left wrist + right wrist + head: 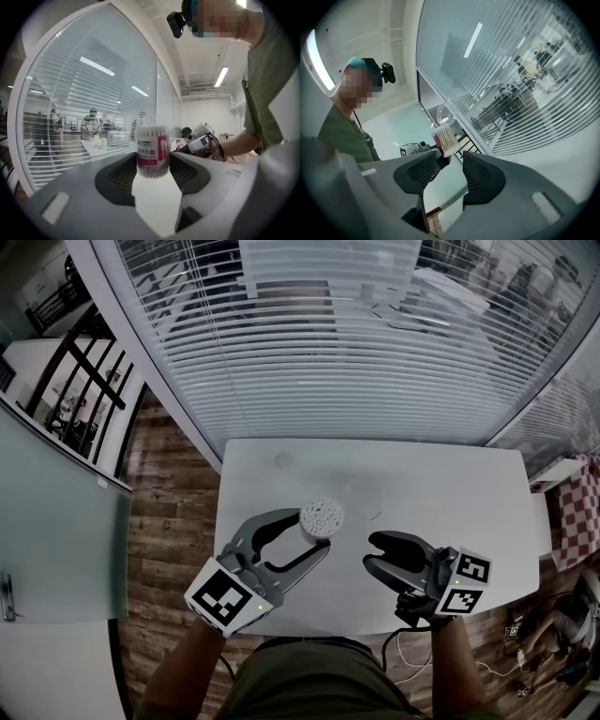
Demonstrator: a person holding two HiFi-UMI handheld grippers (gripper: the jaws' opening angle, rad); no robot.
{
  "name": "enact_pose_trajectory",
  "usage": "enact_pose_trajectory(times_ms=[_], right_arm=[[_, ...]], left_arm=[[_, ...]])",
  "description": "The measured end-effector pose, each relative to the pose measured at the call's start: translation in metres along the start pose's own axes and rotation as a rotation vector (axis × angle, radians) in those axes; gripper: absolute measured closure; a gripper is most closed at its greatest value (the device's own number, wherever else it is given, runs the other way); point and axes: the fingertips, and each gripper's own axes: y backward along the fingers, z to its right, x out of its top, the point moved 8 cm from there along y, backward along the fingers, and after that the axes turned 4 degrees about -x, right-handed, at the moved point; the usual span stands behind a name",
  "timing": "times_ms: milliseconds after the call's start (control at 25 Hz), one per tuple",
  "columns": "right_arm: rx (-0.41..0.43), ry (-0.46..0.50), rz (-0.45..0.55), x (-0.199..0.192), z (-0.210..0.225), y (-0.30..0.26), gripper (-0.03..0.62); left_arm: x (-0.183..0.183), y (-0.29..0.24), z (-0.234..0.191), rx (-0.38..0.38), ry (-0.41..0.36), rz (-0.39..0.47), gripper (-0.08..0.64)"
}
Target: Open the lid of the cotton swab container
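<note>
Two grippers hover over a white table [450, 493]. At lower centre of the head view, the left gripper [312, 531] pinches the upright cotton swab container [322, 517], whose swab tips show on top. Near its right, the right gripper [372, 554] stands spread and empty.

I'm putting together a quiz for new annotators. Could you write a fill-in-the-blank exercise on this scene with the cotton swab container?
1. The cotton swab container stands on a white ___.
2. The left gripper has its jaws closed on it, while the right gripper holds ___ between its jaws.
3. Beyond it hang horizontal window ___.
Missing words: table; nothing; blinds.
</note>
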Motion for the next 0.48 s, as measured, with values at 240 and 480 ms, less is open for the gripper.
enact_pose_trajectory(times_ms=[240, 480], right_arm=[[-0.003, -0.004, -0.006, -0.0016, 0.0006, -0.0032, 0.4], [-0.009, -0.009, -0.01, -0.0034, 0.0024, -0.0057, 0.4]], left_arm=[[-0.0003, 0.0027, -0.0014, 0.002, 0.006, -0.001, 0.334], [-0.0015, 0.0037, -0.0026, 0.001, 0.006, -0.001, 0.334]])
